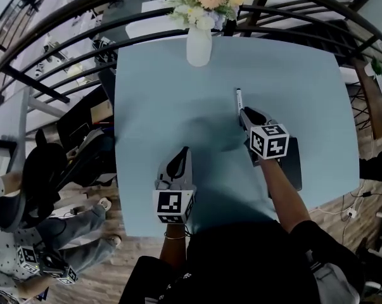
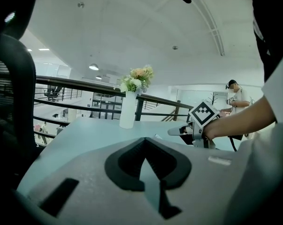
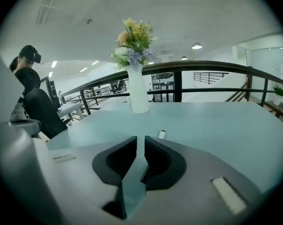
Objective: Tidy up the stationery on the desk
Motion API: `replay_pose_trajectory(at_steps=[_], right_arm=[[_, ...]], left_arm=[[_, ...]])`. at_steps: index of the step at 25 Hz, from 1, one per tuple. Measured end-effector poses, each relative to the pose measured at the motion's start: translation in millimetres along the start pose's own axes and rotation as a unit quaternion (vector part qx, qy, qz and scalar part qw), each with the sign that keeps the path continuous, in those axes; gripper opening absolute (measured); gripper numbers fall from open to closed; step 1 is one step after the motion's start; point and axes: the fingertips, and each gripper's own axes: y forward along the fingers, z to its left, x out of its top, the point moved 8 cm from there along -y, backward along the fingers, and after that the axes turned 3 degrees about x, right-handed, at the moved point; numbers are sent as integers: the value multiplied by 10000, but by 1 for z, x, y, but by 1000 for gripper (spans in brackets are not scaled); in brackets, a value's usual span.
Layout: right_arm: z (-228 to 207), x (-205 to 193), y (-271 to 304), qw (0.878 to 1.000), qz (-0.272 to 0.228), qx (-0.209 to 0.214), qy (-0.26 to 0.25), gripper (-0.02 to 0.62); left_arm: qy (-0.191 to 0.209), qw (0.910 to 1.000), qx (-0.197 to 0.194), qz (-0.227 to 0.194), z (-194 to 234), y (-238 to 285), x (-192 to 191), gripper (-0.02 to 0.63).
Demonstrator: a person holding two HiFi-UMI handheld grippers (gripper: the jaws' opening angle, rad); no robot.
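Head view with both gripper views: a pale blue, smooth-topped bench [image 1: 159,94] carries a tall white ceramic vase of peach and white flowers [image 1: 199,43] at its 12 o'clock edge, and a slim pale marker pen with a dark tip [image 1: 238,97] lying loose toward 1 o'clock from the bench centre, lengthwise along the 12-to-6 line. The right claw [image 1: 244,114] sits at the pen's 6 o'clock end, just short of it and aimed along it. In the right gripper view the right claw [image 3: 140,144] stands narrowly apart with nothing but bare bench between its pads, and the round end of the marker pen [image 3: 162,134] shows just beyond the tips, with the vase [image 3: 140,90] farther off at 12 o'clock. The left claw [image 1: 185,149] hovers near the bench centre, well apart from the pen; in the left gripper view the left claw [image 2: 145,146] is closed tip to tip and holds nothing. A dark flat rectangular slab [image 1: 294,163] lies at the 4 o'clock edge, partly under the right forearm; what it is cannot be told. Progress, as judged: the tidying appears barely begun, since the one visible item of stationery is not yet grasped. Remaining: close on the pen, lift it, and set it in a place no view identifies.
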Motion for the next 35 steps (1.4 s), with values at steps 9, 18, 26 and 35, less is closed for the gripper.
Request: replay_pose_trajectory(at_steps=[9,18,26,35], right_arm=[[-14,-19,24,9979,488,-414,-2,87],[-24,-36,42,9935,957,-619,-48,109],[-21,-39,46,9913,1161,-627,-8,112],[-18,-38,46,9914,1149,-632,-41,81]], left_arm=[[-109,9998,-52,147,11,4,-10,-8],[-41,9993,-43,374,17,5,-19,-8],[-347,9991,3,242,17,3,-23,-8],[-221,9992,113,302,25,-3,-17,-8]])
